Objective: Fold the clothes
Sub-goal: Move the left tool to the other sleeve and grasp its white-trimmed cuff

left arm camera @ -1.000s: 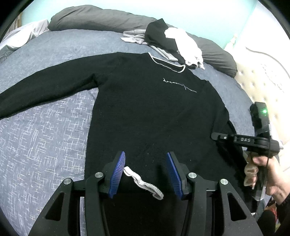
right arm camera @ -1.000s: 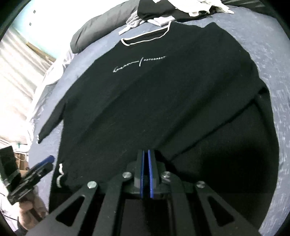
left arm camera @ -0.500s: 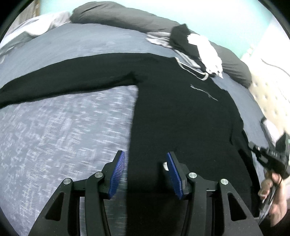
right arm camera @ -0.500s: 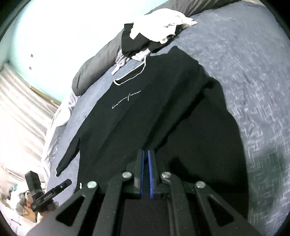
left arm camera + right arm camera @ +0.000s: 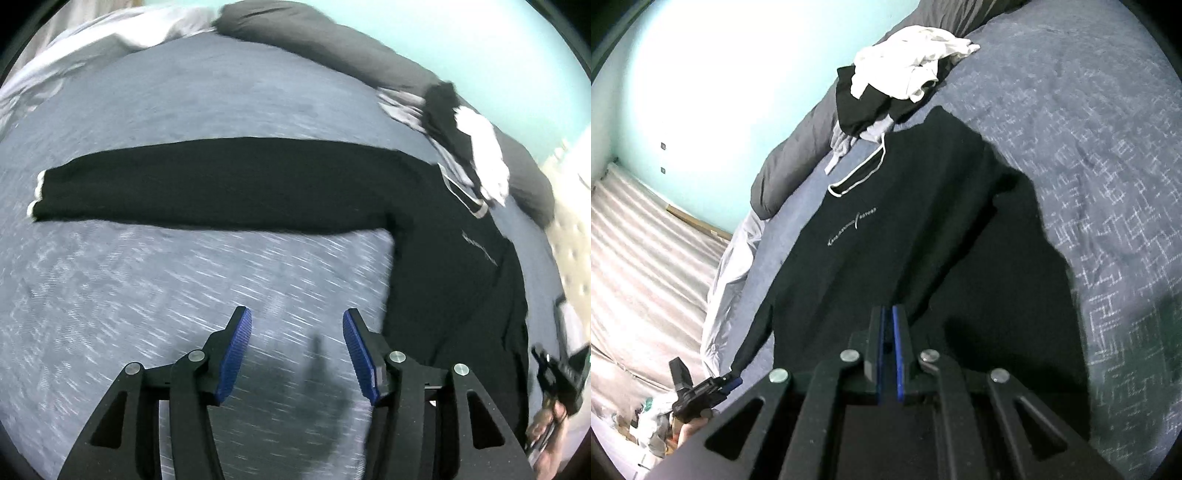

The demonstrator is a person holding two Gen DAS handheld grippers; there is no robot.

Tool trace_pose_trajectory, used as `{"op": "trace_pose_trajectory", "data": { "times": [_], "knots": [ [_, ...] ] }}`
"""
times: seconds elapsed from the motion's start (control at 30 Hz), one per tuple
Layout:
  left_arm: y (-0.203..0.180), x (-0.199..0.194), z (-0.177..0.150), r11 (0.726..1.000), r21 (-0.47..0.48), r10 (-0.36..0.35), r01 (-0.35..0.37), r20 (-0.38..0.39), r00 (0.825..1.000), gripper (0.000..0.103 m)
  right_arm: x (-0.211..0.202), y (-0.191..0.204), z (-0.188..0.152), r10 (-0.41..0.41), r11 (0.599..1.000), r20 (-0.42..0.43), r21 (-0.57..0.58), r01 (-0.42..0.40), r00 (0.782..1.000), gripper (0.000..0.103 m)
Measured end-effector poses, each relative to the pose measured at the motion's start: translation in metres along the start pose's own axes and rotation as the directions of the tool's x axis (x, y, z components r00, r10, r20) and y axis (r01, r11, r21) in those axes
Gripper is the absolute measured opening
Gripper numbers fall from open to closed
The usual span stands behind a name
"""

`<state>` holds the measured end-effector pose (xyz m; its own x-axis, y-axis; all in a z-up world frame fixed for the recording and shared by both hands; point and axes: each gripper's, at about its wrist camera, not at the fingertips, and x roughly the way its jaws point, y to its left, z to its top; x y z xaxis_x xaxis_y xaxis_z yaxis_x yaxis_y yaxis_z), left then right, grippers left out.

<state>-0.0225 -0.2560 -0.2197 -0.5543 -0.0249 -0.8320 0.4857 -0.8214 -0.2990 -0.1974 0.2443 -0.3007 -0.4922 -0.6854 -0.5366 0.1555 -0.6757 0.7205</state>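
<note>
Left wrist view: black sweater [image 5: 443, 258] lies flat at frame right, one sleeve [image 5: 207, 188] outstretched left, unfolded. Left gripper [image 5: 297, 341] spread, empty; right gripper [image 5: 889, 325] pressed together, contents indeterminate.

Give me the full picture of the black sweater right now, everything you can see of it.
The black sweater lies face up on the grey-blue patterned bedspread. It looks like soft knit, with a white-trimmed round neckline and a thin line of pale lettering across the chest. One long sleeve stretches flat sideways, white edging at its cuff. The other side is folded inward. The right gripper is shut at that dark cloth; the open left gripper touches nothing.
</note>
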Motion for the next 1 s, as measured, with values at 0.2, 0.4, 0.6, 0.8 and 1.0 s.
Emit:
{"op": "trace_pose_trajectory", "data": {
  "times": [0.2, 0.4, 0.6, 0.8, 1.0],
  "knots": [
    [0.042, -0.001, 0.021, 0.996, -0.073, 0.047, -0.047, -0.001, 0.999, 0.056, 0.000, -0.001, 0.001, 0.005, 1.000, -0.001, 0.001, -0.005, 1.000, 0.006],
    [0.079, -0.001, 0.040, 0.987, -0.139, 0.085, -0.083, 0.009, 0.996, 0.056, 0.003, 0.001, -0.001, -0.002, 1.000, -0.009, -0.007, 0.002, 1.000, 0.006],
    [0.121, 0.005, 0.049, 0.962, -0.263, 0.078, -0.072, 0.012, 0.997, 0.056, 0.007, 0.002, -0.002, -0.011, 1.000, -0.018, -0.017, 0.010, 1.000, 0.006],
    [0.161, 0.005, 0.051, 0.930, -0.360, 0.095, -0.075, 0.038, 0.995, 0.056, 0.010, 0.002, -0.003, -0.014, 1.000, -0.025, -0.020, 0.013, 1.000, 0.006],
    [0.192, 0.006, 0.057, 0.900, -0.429, 0.117, -0.080, 0.061, 0.991, 0.057, 0.013, 0.004, -0.005, -0.021, 0.999, -0.033, -0.034, 0.020, 0.999, 0.006]
  ]
}}
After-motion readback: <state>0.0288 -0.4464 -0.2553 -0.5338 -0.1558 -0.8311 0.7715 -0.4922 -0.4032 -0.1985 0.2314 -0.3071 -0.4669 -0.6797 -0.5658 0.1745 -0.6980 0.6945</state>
